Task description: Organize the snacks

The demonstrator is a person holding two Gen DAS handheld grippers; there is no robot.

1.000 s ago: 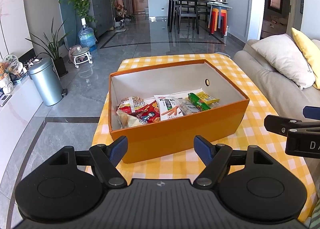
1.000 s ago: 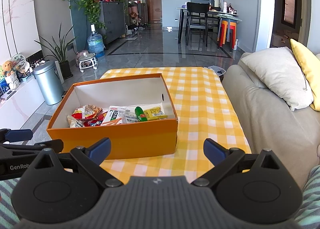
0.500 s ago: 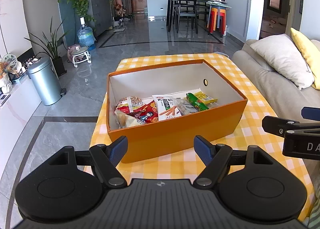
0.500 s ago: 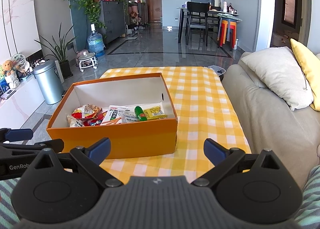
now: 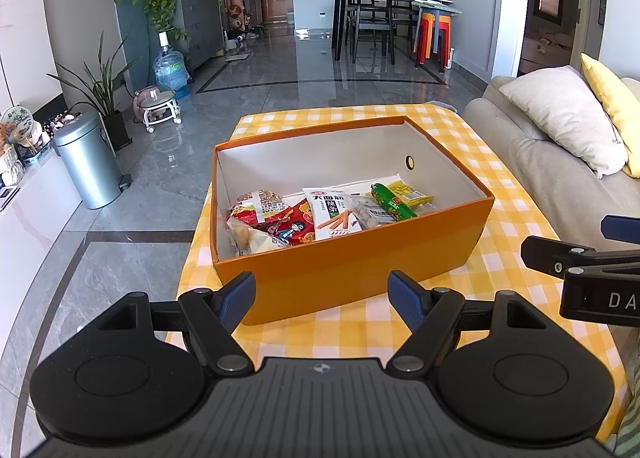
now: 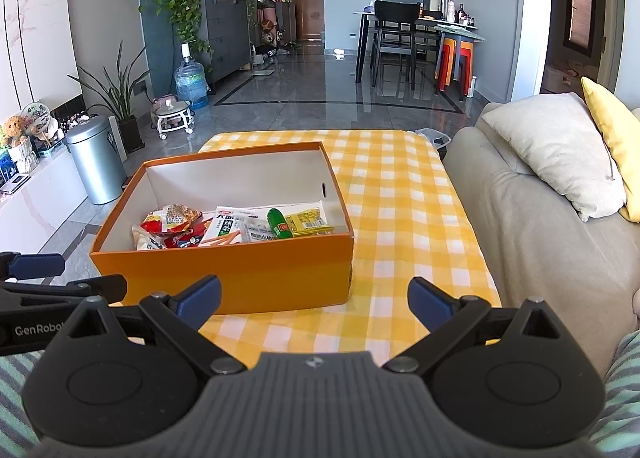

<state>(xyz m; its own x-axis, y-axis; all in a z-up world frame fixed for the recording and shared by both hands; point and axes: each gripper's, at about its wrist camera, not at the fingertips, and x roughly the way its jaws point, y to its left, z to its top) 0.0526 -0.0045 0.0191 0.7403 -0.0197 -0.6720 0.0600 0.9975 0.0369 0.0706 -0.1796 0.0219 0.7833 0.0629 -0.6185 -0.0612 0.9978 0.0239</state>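
Observation:
An orange box (image 5: 352, 274) (image 6: 240, 278) stands on a table with a yellow checked cloth (image 5: 508, 234) (image 6: 400, 210). Several snack packets lie inside it: red packets (image 5: 280, 218) at the left, a white packet with green print (image 5: 330, 212) (image 6: 226, 224) in the middle, a green stick (image 5: 394, 204) (image 6: 278, 224) and a yellow packet (image 6: 310, 222) at the right. My left gripper (image 5: 322, 296) is open and empty, just before the box's near wall. My right gripper (image 6: 314, 298) is open and empty, before the box's near right corner.
A beige sofa (image 6: 540, 226) with a white cushion (image 6: 556, 154) and a yellow one lies right of the table. A metal bin (image 5: 90, 162), plants and a water bottle stand on the floor at the left. A dining table with chairs (image 5: 384, 14) is far back.
The left wrist view has shifted slightly, with the box sliding a little to the left in it. The right gripper has held still. Both stay open.

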